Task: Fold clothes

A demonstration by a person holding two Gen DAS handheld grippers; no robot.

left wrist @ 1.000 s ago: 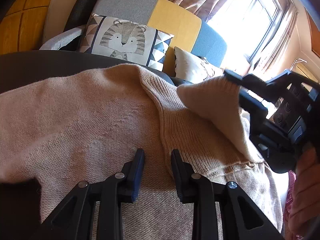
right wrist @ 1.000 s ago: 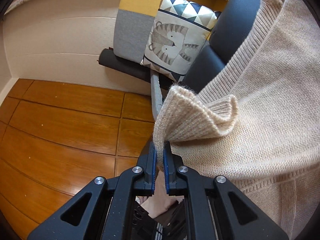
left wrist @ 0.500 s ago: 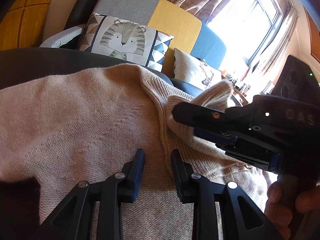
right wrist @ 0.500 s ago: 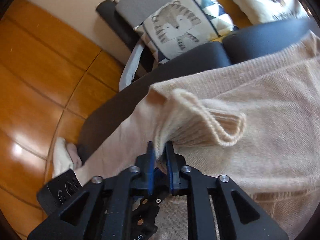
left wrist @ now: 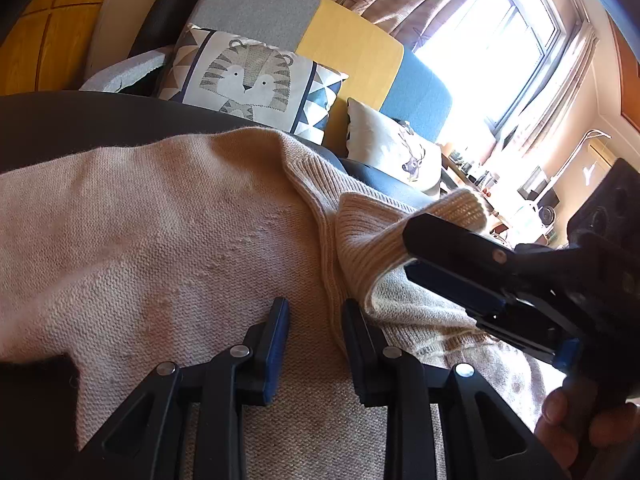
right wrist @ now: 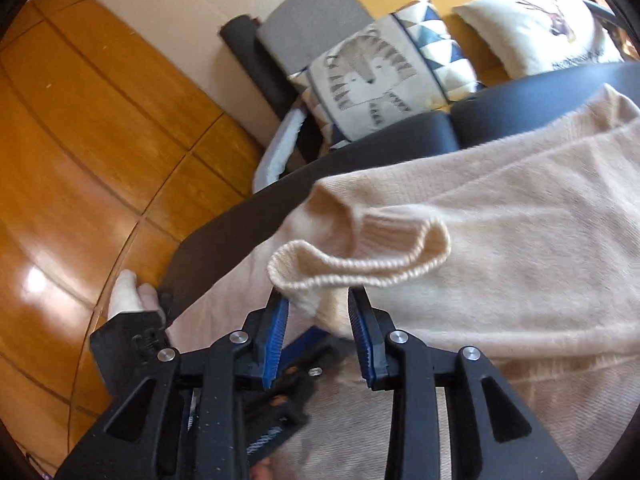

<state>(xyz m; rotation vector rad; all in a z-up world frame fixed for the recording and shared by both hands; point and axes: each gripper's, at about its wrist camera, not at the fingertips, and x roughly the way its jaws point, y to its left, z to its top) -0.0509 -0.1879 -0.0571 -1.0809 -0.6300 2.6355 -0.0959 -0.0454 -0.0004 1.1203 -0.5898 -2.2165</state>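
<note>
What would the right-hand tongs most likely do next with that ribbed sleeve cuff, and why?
Probably back away and leave it. The right tongs are opening, with the cuff loose between the pads and draped over the beige sweater. The left tongs rest open on the knit.

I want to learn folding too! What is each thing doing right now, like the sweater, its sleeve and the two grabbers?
Sweater: spread flat on the dark surface.
Sleeve cuff: folded over onto the sweater, between the right jaws.
Right gripper: jaws opening, letting the cuff go.
Left gripper: open, resting on the sweater.
Tiger cushion: propped on the sofa.
</note>
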